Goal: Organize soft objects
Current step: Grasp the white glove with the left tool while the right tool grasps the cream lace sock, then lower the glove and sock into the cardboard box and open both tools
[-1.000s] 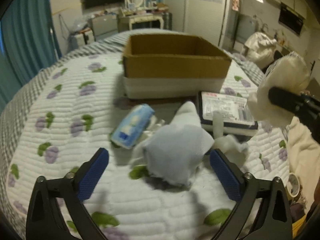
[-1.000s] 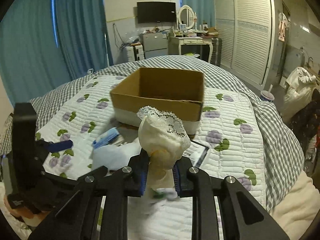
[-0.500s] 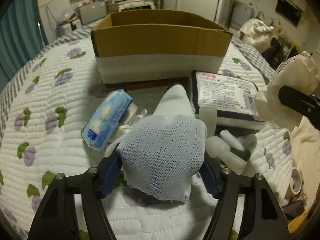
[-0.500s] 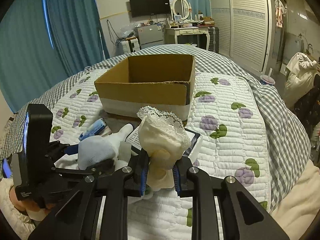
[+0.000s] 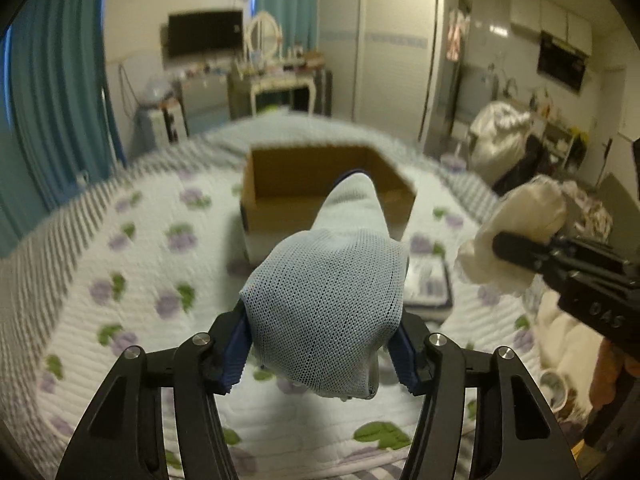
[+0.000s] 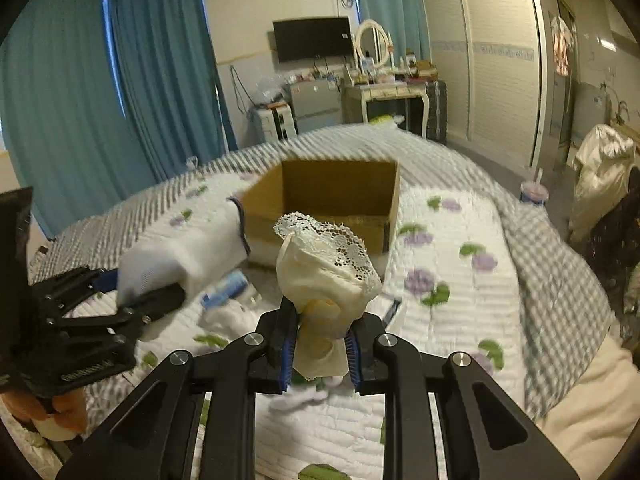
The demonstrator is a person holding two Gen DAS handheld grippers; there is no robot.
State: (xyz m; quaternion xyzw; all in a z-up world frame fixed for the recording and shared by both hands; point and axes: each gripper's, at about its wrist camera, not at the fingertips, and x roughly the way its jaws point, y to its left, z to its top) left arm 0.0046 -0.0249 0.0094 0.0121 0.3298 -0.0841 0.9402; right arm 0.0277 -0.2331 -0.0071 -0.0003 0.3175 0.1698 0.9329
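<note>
Left gripper [image 5: 322, 354] is pinching a pale blue mesh sock [image 5: 326, 304], lifted clear of the quilt [image 5: 132, 280], w/ the toe end standing up twd the cardboard box [image 5: 280, 184]. Right gripper [image 6: 320, 350] is clamped on a cream lace-trimmed bundle [image 6: 326, 268], also off the bed, lace frill on top; from the left view that same bundle sits to the right, near but apart from the sock. Box is open-topped, straight ahead of both tools, well beyond them. On the quilt between grippers & box: a blue tissue pack [image 6: 224, 288], a flat packaged item [image 5: 426, 284] and some white cloth [image 6: 228, 318] (too blurred to say what exactly). Handling, as a guess: both pieces look v. light and limp, will squash and sag rather than resist, not fragile, low slip risk on the ribbed blue pads [image 6: 286, 354]. Lace could snag on a box edge. Best hold is mid-bundle where fabric is thickest, as now, so no loose tail drags. Next prob. carry over the box rim and let go inside.
</note>
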